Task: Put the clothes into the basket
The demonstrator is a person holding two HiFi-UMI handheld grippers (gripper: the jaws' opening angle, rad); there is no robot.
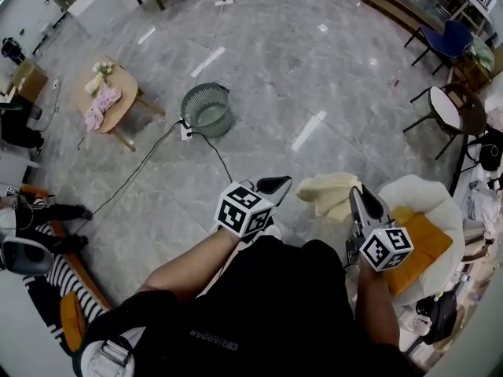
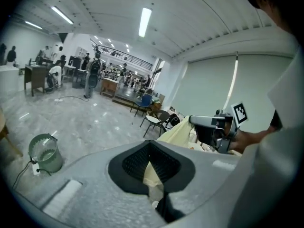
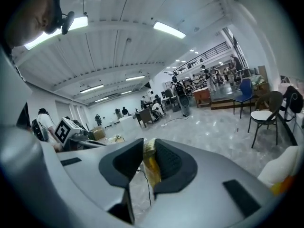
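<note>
A pale yellow cloth (image 1: 328, 194) hangs stretched between my two grippers, above the floor in front of me. My left gripper (image 1: 275, 183) is shut on one end of it; in the left gripper view the cloth (image 2: 153, 174) is pinched between the jaws and runs off to the right gripper (image 2: 214, 129). My right gripper (image 1: 358, 196) is shut on the other end, a bunched yellow fold (image 3: 150, 164) between its pads. The round green mesh basket (image 1: 206, 109) stands on the floor further ahead and to the left; it also shows as the basket (image 2: 44, 153) low at the left.
A small wooden table (image 1: 124, 110) with pink clothes (image 1: 102, 105) stands left of the basket. A black cable (image 1: 149, 159) runs across the floor to it. A white armchair (image 1: 424, 197) with an orange cushion is close at my right. Chairs (image 1: 449, 110) stand at the far right.
</note>
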